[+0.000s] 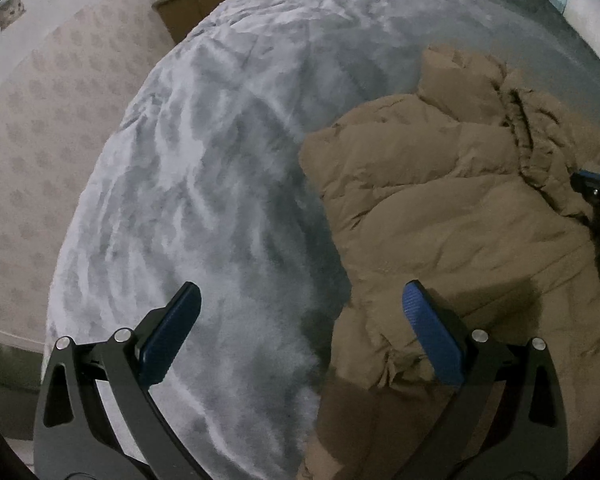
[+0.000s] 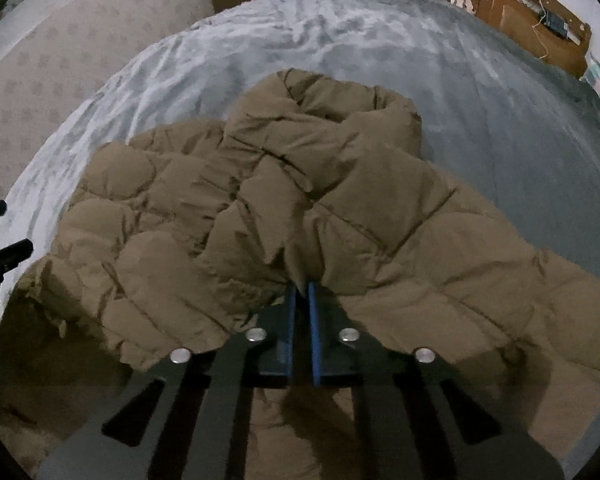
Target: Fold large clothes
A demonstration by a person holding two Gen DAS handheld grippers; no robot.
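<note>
Scene: brown puffer coat (image 2: 284, 200) lies rumpled on a grey bed (image 2: 500, 120), toward its near edge | Right tool (image 2: 302, 286): clamped on a coat fold | Left tool (image 1: 300, 300): jaws apart over the coat's left edge, holding nothing | Handling: likely light, soft, springy, slippery; best gripped at hems.
</note>
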